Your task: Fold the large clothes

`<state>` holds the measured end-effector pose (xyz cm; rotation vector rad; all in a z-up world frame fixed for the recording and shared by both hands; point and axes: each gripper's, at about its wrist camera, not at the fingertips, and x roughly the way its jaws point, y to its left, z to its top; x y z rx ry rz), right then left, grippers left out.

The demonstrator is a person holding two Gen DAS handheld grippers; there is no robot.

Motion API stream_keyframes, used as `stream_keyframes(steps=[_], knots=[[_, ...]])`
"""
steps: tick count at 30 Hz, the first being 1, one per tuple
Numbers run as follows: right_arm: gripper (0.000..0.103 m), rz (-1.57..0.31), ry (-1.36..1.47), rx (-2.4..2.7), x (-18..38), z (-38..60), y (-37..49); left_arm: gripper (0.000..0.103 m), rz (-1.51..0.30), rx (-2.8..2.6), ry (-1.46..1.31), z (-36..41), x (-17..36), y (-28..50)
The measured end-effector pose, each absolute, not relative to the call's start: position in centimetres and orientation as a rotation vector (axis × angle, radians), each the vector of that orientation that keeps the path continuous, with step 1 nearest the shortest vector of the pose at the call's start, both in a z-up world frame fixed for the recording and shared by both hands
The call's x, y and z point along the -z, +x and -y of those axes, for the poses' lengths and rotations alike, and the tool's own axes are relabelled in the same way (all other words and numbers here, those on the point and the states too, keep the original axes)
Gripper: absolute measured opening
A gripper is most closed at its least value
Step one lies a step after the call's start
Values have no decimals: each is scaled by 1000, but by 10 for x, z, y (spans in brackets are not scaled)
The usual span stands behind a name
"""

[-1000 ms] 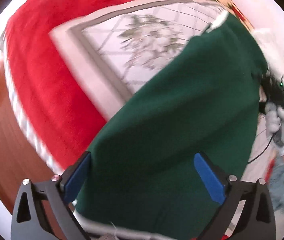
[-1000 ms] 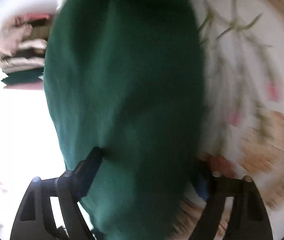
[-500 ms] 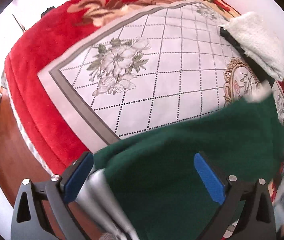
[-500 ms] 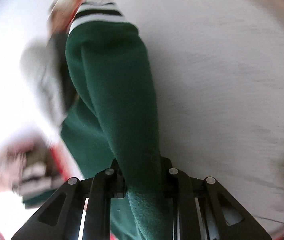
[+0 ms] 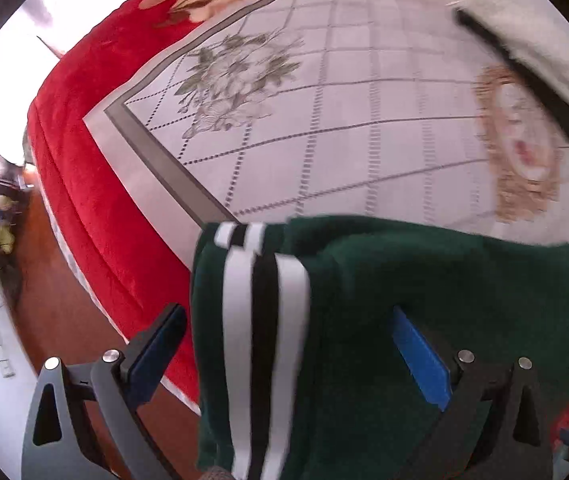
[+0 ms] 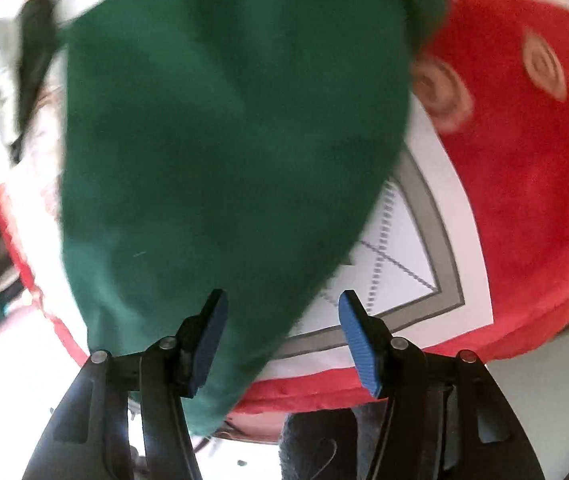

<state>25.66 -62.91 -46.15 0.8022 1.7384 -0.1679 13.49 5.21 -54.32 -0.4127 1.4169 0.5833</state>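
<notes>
My left gripper (image 5: 284, 344) points down with jaws spread wide, the dark green garment (image 5: 424, 320) draped loose between them, its striped cuff (image 5: 264, 320) running lengthwise toward me over the bed's (image 5: 324, 120) red edge. Folded white cloth (image 5: 532, 44) lies far right. My right gripper (image 6: 280, 332) jaws are opening, green fabric hanging between them, ungripped.

Green garment (image 5: 424, 320) covers my left gripper's (image 5: 288, 354) gap, so can't tell grip there. Garment's lower part cut off at btm edge; right view is motion-blurred.
</notes>
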Motion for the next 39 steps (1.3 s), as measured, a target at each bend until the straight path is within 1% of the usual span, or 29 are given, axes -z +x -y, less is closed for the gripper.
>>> stream_keyframes(steps=[2,5,7,9,12,16,18,19,20,22,24,25,26,27,29,32,35,37,38,39], knots=[[60,-1712,748,90,454,639,281,103,-1439,-596,-436,-62,566,143],[60,-1645,624,-7,417,600,301,103,-1481,-579,-514,-71,598,151],[60,-1620,531,-71,404,577,314,103,-1494,-571,-496,-71,601,156],[60,-1629,430,-109,401,549,331,103,-1485,-567,-465,-68,593,159],[60,-1650,327,-150,416,506,350,103,-1463,-566,-439,-60,574,159],[60,-1693,139,-182,455,445,370,103,-1403,-536,-448,-41,542,158],[64,-1716,-9,-162,485,419,376,103,-1392,-513,-450,-28,534,159],[71,-1715,-27,-154,493,411,379,103,-1390,-510,-441,-23,533,159],[74,-1710,-50,-152,499,405,381,103,-1389,-508,-422,-17,531,160],[74,-1708,-83,-132,499,399,382,103,-1410,-488,-385,-3,527,166],[74,-1710,-34,-152,491,407,382,103,-1427,-481,-362,6,521,169],[74,-1709,32,-168,486,413,382,103,-1420,-470,-361,12,514,169],[74,-1692,237,-190,470,444,377,103,-1416,-468,-357,17,509,168],[74,-1692,237,-190,470,444,377,103,-1413,-468,-344,24,504,168],[74,-1639,407,-154,450,492,363,103,-1415,-461,-310,38,501,169],[74,-1570,551,-31,432,569,330,103,-1442,-435,-237,63,509,178],[74,-1521,666,88,434,644,290,103,-1476,-436,-169,82,517,188],[74,-1488,710,175,452,701,265,103,-1473,-456,-139,85,512,187],[74,-1488,710,175,452,701,265,103,-1469,-476,-140,82,507,183],[74,-1460,789,171,472,730,254,103,-1466,-507,-151,74,501,176]])
